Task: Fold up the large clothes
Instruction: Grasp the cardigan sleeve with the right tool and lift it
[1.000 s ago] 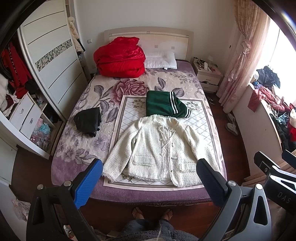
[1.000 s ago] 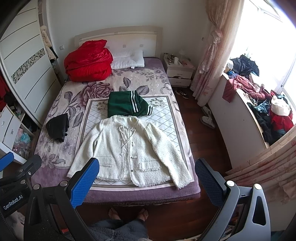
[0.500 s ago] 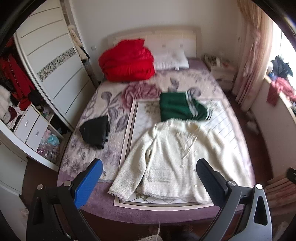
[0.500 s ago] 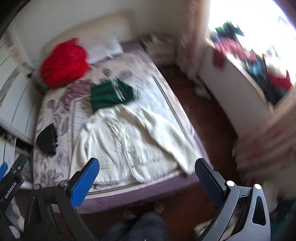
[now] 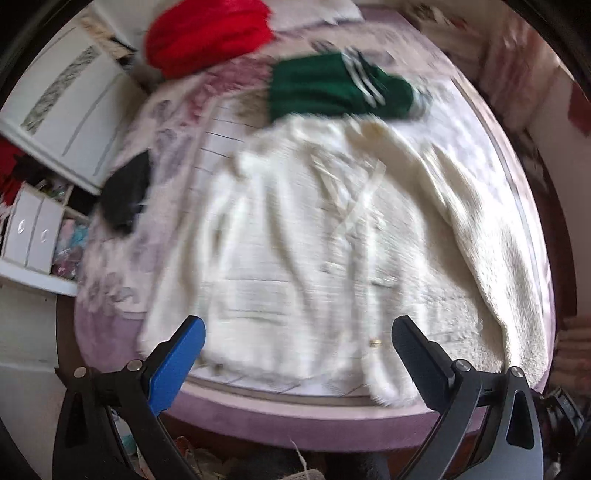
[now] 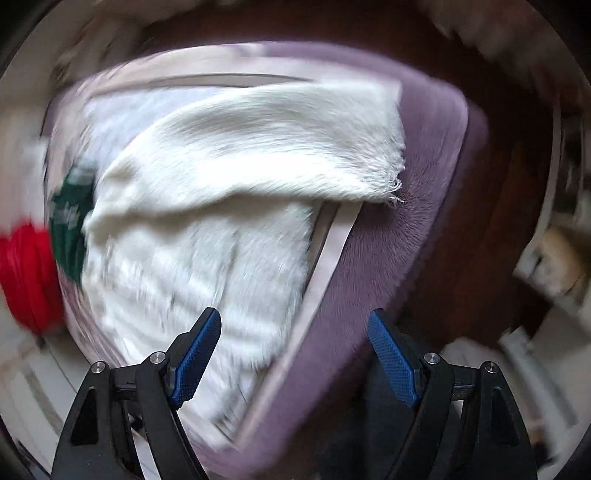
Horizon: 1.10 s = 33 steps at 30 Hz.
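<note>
A white fuzzy jacket (image 5: 303,236) lies spread flat, front up, on the purple bed (image 5: 332,413). My left gripper (image 5: 299,345) is open and empty, hovering above the jacket's bottom hem. In the right wrist view the jacket (image 6: 192,266) shows rotated, with its right sleeve (image 6: 280,147) stretching to the bed's corner. My right gripper (image 6: 295,339) is open and empty, above the bed's edge (image 6: 369,266) beside the jacket's side. Both views are blurred by motion.
A folded green garment (image 5: 332,92) lies just beyond the jacket's collar. A red duvet (image 5: 207,33) sits at the head of the bed. A black garment (image 5: 125,192) lies on the bed's left side. A white wardrobe (image 5: 70,110) stands left. Dark wood floor (image 6: 498,184) lies right.
Both grippers have dropped fast toward the bed. The left closed in on the jacket's hem. The right swung and rolled toward the jacket's right sleeve and bed corner. Both stay open.
</note>
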Motion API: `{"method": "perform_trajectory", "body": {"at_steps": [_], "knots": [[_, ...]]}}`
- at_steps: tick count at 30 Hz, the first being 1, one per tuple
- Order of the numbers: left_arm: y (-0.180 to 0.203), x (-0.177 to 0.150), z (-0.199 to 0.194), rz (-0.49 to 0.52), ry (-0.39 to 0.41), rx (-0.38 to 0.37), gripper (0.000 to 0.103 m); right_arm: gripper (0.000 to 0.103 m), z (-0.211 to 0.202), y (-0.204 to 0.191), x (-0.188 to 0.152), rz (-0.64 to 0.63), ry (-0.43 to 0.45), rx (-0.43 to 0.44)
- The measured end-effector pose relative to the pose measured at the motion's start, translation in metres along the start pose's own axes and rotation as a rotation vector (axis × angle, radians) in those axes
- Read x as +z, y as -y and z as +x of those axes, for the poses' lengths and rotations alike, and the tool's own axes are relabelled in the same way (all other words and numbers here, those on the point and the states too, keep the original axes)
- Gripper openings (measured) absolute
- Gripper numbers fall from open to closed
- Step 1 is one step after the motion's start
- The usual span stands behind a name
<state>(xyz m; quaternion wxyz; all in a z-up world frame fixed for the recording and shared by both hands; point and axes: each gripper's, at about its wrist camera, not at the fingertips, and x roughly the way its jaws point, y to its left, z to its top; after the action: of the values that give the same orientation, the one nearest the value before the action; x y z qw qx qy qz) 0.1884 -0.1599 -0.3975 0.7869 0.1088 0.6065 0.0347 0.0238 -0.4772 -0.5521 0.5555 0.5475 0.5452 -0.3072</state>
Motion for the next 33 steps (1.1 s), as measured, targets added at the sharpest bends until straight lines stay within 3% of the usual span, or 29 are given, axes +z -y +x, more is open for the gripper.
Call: {"method": "perform_trajectory", "body": {"at_steps": [4, 6, 8, 9, 10, 12, 15, 17, 19, 21, 26, 28, 33], "knots": [[0.076, 0.002, 0.058, 0.094, -0.038, -0.007, 0.103, 0.083, 0.07, 0.042, 0.042, 0.193, 0.024, 0.133], [0.105, 0.001, 0.079, 0.129, -0.036, -0.006, 0.103, 0.08, 0.093, 0.061, 0.063, 0.272, 0.083, 0.177], [0.135, 0.0, 0.101, 0.176, -0.044, 0.0, 0.103, 0.043, 0.105, 0.078, 0.074, 0.359, 0.144, 0.201], [0.145, -0.001, 0.109, 0.189, -0.053, -0.006, 0.103, 0.025, 0.103, 0.084, 0.074, 0.398, 0.189, 0.161], [0.152, 0.001, 0.117, 0.197, -0.06, -0.014, 0.103, 0.018, 0.099, 0.088, 0.072, 0.422, 0.229, 0.179], [0.166, -0.002, 0.129, 0.212, -0.064, -0.031, 0.103, 0.015, 0.088, 0.083, 0.067, 0.397, 0.303, 0.167], [0.181, -0.005, 0.145, 0.232, -0.057, -0.037, 0.103, 0.019, 0.086, 0.063, 0.064, 0.274, 0.369, 0.173], [0.186, -0.007, 0.155, 0.239, -0.08, -0.049, 0.103, 0.04, 0.102, 0.052, 0.07, 0.235, 0.326, 0.182], [0.191, -0.006, 0.164, 0.233, -0.088, -0.062, 0.103, 0.06, 0.119, 0.051, 0.074, 0.262, 0.31, 0.272], [0.197, -0.002, 0.169, 0.235, -0.081, -0.064, 0.103, 0.073, 0.129, 0.046, 0.079, 0.271, 0.304, 0.332], [0.193, 0.015, 0.171, 0.213, -0.068, -0.088, 0.103, 0.074, 0.123, 0.031, 0.081, 0.33, 0.339, 0.324], [0.188, 0.021, 0.165, 0.201, -0.06, -0.103, 0.103, 0.074, 0.106, 0.028, 0.075, 0.345, 0.359, 0.37], [0.177, 0.031, 0.155, 0.183, -0.042, -0.127, 0.103, 0.074, 0.122, 0.001, 0.061, 0.304, 0.208, 0.412]]}}
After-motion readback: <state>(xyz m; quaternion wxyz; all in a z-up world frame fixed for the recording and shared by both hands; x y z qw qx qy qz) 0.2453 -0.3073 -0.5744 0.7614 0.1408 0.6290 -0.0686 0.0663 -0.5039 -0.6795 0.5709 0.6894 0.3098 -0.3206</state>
